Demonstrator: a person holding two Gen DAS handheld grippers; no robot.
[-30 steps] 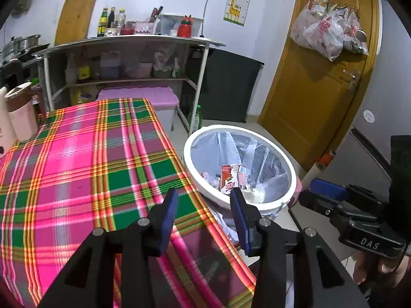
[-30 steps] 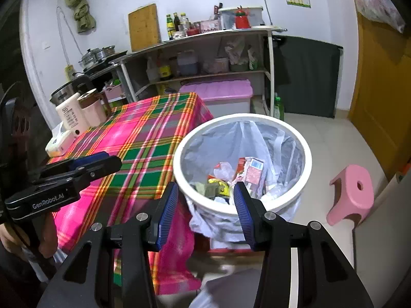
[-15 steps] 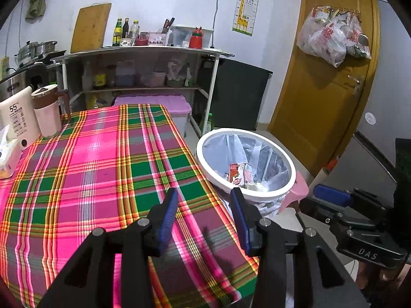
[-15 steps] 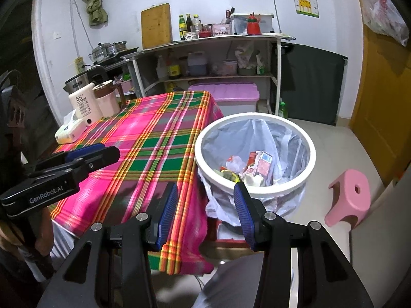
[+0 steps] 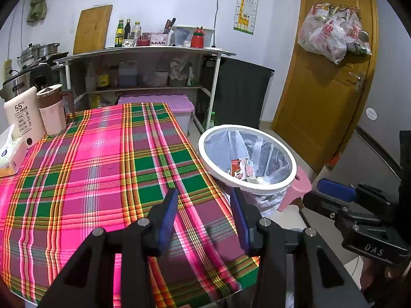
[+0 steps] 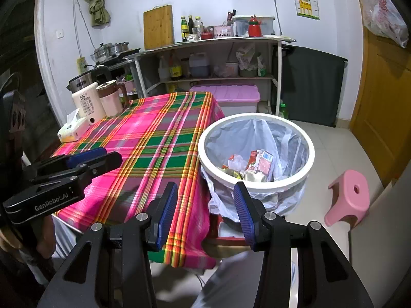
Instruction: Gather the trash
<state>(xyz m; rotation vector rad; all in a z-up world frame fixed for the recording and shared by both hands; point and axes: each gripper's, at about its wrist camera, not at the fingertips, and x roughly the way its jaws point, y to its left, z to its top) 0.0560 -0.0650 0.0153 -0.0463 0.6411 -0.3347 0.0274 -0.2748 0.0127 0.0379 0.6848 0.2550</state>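
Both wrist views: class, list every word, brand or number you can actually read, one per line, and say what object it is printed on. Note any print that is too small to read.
"55": white kettle on the table.
"GenRobot.AI": left gripper, seen from the right wrist.
"DAS": right gripper, seen from the left wrist.
Giraffe wall chart: rows of characters, too small to read.
Tissue box, cartons in the trash bin, bottle labels on the shelf: blurred, unreadable.

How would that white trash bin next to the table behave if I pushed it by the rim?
The trash bin would probably slide or tip easily: it looks like light plastic and holds only a few cartons and wrappers at the bottom. Its clear liner bag hangs loosely outside, so it would likely crumple or snag. What the bin stands on is hidden.
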